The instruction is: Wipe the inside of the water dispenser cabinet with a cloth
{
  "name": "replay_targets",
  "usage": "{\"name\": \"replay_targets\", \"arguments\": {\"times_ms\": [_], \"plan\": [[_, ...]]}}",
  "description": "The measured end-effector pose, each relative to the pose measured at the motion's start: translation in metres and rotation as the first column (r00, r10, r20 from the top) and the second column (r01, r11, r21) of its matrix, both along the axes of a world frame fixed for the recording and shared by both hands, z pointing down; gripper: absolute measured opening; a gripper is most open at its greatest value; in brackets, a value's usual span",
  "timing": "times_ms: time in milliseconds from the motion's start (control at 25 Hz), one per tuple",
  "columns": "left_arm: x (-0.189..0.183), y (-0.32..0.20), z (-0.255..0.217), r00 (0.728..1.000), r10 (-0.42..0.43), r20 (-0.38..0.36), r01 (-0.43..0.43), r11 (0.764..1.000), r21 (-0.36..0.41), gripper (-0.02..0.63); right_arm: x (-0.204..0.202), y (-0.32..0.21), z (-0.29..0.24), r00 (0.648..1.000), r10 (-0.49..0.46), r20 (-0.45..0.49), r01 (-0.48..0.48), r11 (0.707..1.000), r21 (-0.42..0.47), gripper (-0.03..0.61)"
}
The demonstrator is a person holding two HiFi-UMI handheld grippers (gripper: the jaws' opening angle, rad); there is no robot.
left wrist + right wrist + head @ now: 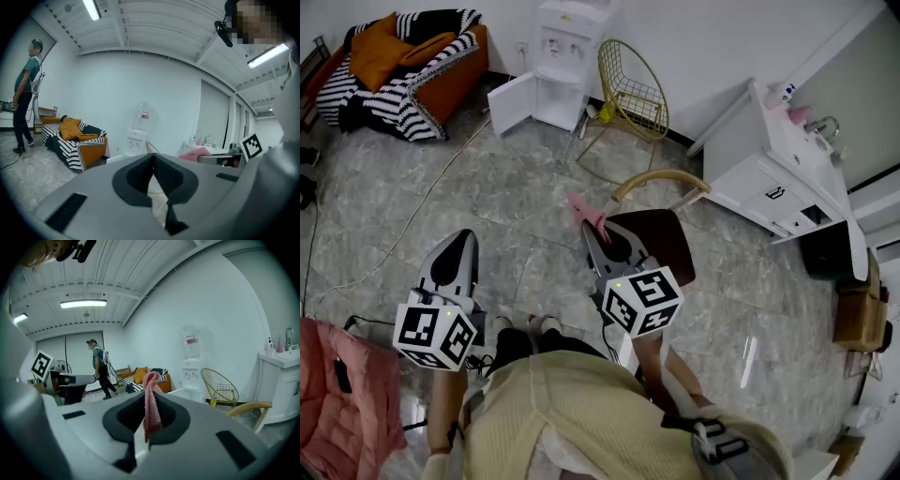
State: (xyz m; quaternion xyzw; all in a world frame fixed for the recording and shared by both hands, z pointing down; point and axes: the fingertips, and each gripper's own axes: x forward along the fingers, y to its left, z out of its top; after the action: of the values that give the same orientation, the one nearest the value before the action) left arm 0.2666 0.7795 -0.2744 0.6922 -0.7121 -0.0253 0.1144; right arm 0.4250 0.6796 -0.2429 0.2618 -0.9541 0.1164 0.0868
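Note:
A white water dispenser (563,58) stands against the far wall with its lower cabinet door (511,103) swung open to the left. It also shows small in the left gripper view (136,138) and the right gripper view (191,372). My right gripper (592,228) is shut on a pink cloth (584,210), which hangs between its jaws (151,404). My left gripper (459,246) is shut with nothing in it (153,158). Both are held well short of the dispenser, over the floor.
A gold wire chair (633,89) stands right of the dispenser. A brown chair with a wooden back (661,202) is just beyond my right gripper. A striped orange sofa (398,66) is at far left, a white sink cabinet (778,164) at right. A person (26,96) walks at the left.

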Motion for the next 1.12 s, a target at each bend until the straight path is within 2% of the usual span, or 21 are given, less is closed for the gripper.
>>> {"name": "replay_targets", "arguments": {"times_ms": [400, 760, 920, 1120], "plan": [[0.002, -0.02, -0.004, 0.999, -0.034, 0.003, 0.034, 0.999, 0.005, 0.015, -0.003, -0.03, -0.006, 0.999, -0.017, 0.05, 0.018, 1.0, -0.019, 0.026], [-0.003, -0.051, 0.011, 1.0, -0.008, 0.001, 0.008, 0.999, -0.031, 0.015, -0.008, -0.05, 0.013, 0.998, 0.005, 0.055, -0.001, 0.997, -0.074, 0.026], [-0.018, -0.062, 0.015, 1.0, -0.001, 0.004, 0.002, 0.999, -0.036, 0.015, -0.021, -0.059, 0.019, 0.999, 0.017, 0.052, -0.012, 0.995, -0.099, 0.026], [-0.062, -0.086, 0.025, 1.0, 0.013, -0.018, -0.013, 1.0, -0.022, 0.015, -0.053, -0.075, 0.025, 0.999, 0.046, 0.025, -0.043, 0.994, -0.1, 0.026]]}}
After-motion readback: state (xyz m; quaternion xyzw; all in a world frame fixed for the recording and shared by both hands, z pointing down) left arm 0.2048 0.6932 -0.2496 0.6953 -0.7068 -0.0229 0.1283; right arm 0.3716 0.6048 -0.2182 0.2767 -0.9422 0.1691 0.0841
